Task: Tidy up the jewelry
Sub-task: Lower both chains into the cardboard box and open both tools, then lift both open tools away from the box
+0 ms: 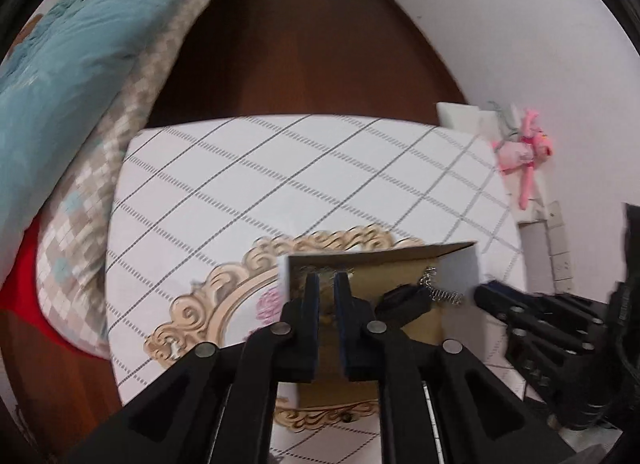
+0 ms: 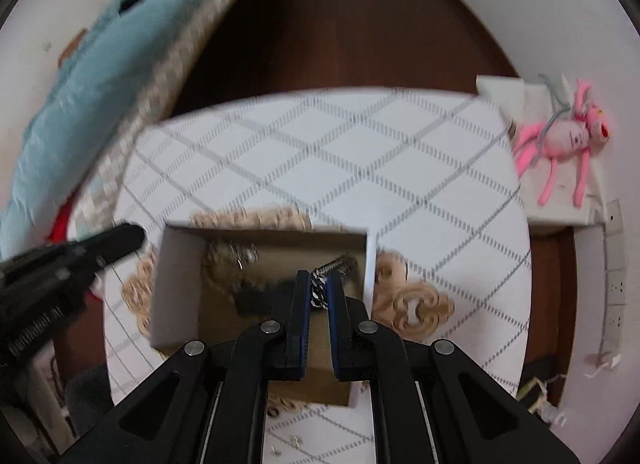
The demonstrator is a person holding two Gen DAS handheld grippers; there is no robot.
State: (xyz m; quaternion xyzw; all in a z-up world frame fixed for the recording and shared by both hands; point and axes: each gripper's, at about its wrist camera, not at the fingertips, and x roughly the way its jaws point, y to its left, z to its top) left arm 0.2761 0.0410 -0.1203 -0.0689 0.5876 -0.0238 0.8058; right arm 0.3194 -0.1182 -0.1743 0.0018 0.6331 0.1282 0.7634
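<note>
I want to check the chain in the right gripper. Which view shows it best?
The right wrist view: the chain sits close-up between the right gripper pads, over the box. The left wrist view shows only its hanging end, small.

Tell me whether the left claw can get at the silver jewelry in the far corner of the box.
Probably yes. The cardboard box is open on top, the left claw hangs right over the silver jewelry, and the right claw works at the other end.

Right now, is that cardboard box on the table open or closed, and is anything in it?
Open: the cardboard box has no lid on top, and inside lie silver chains, one chain sitting between the right gripper fingers.
</note>
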